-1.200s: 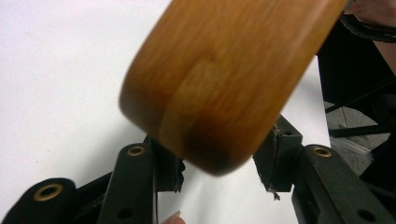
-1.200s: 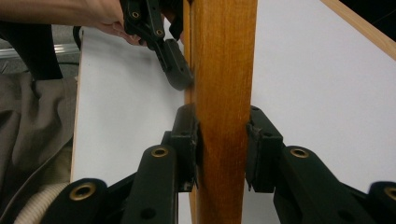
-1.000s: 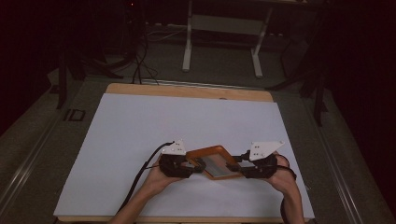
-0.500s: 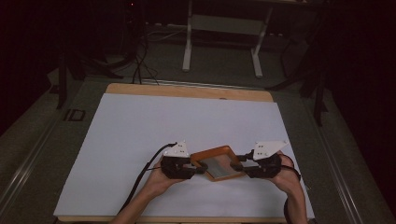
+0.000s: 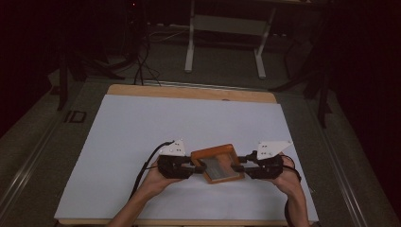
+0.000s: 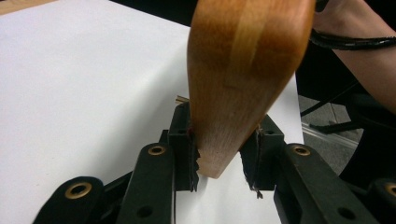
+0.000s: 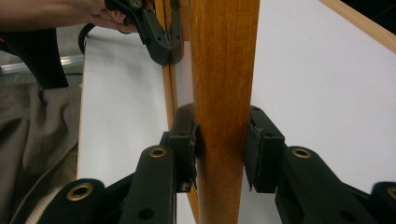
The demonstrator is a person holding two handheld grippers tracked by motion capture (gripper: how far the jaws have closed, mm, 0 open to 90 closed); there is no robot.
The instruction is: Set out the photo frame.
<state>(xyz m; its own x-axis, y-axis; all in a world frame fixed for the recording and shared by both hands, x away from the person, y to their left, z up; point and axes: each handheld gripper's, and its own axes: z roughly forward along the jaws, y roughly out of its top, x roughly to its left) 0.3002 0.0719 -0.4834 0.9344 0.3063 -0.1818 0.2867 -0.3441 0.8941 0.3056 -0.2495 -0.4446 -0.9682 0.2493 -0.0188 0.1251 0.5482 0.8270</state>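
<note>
Clamping opposite edges of the wooden tray point(image 5: 218, 163), left gripper point(image 5: 191, 166) and right gripper point(image 5: 239, 166) hold it.

orange-brown wooden frame point(image 5: 218, 163) with a grey centre, black grippers, white table sheet point(image 5: 142, 127).

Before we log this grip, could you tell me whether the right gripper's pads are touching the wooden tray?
Touching. In the right gripper view, the right gripper has both pads pressed against the wooden tray rim, with no gap showing on either side.
</note>
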